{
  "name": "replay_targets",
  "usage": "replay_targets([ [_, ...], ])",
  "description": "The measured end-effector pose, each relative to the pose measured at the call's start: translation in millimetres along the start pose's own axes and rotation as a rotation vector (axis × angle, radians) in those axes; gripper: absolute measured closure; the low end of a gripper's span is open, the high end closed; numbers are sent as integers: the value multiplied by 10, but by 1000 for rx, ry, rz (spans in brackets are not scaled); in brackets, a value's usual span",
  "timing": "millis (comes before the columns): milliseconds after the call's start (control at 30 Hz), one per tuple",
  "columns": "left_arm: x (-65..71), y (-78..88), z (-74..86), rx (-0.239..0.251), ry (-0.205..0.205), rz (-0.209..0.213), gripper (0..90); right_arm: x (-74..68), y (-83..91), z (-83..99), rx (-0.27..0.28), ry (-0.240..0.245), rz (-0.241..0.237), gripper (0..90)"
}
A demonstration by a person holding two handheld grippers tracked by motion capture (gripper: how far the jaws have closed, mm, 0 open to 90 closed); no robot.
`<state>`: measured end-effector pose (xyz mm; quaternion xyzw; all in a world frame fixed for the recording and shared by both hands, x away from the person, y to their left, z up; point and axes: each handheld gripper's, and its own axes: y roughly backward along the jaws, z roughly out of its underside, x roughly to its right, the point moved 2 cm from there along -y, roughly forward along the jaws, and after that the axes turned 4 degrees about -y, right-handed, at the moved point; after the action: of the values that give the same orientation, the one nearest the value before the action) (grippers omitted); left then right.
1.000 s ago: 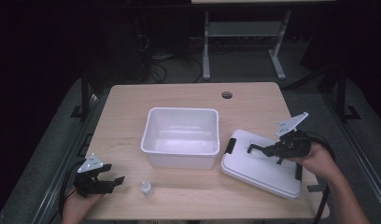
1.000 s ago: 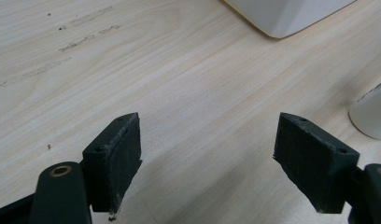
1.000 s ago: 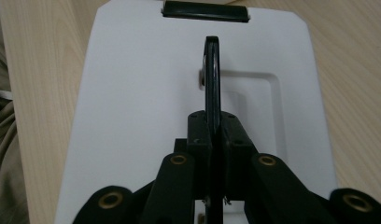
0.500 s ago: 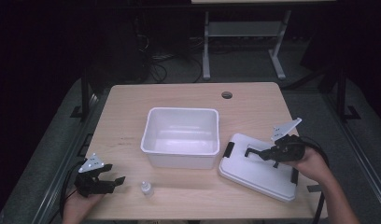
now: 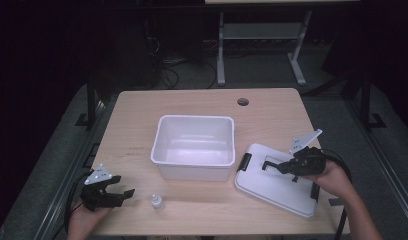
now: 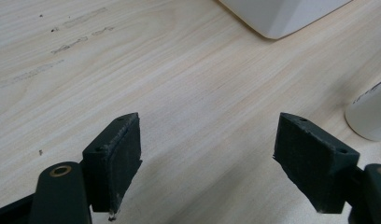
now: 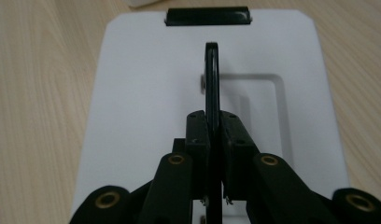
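bright table, dark surroundings, soft focus

Bin [image 5: 194, 145] mid-worktop [image 5: 142, 110]; lid [image 5: 277, 182] flat on worktop right of bin; small bottle [image 5: 157, 202] before bin, toward left, near front edge.

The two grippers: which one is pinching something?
The right gripper, over the white lid, pinches the lid's black handle. The left gripper is open, empty, near the small bottle.
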<state>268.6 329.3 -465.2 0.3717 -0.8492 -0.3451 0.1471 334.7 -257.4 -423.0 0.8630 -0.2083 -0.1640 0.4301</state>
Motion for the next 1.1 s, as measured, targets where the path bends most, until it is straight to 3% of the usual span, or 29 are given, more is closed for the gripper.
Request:
replay_targets([
  [467, 45, -6, -75, 5, -14, 17, 227, -151, 98, 74, 56, -24, -6, 699],
  [767, 89, 55, -105, -6, -39, 23, 231, -335, 191, 53, 102, 2, 1, 625],
  [1100, 190, 205, -165, -29, -100, 35, 232, -540, 99, 34, 131, 23, 2, 544],
])
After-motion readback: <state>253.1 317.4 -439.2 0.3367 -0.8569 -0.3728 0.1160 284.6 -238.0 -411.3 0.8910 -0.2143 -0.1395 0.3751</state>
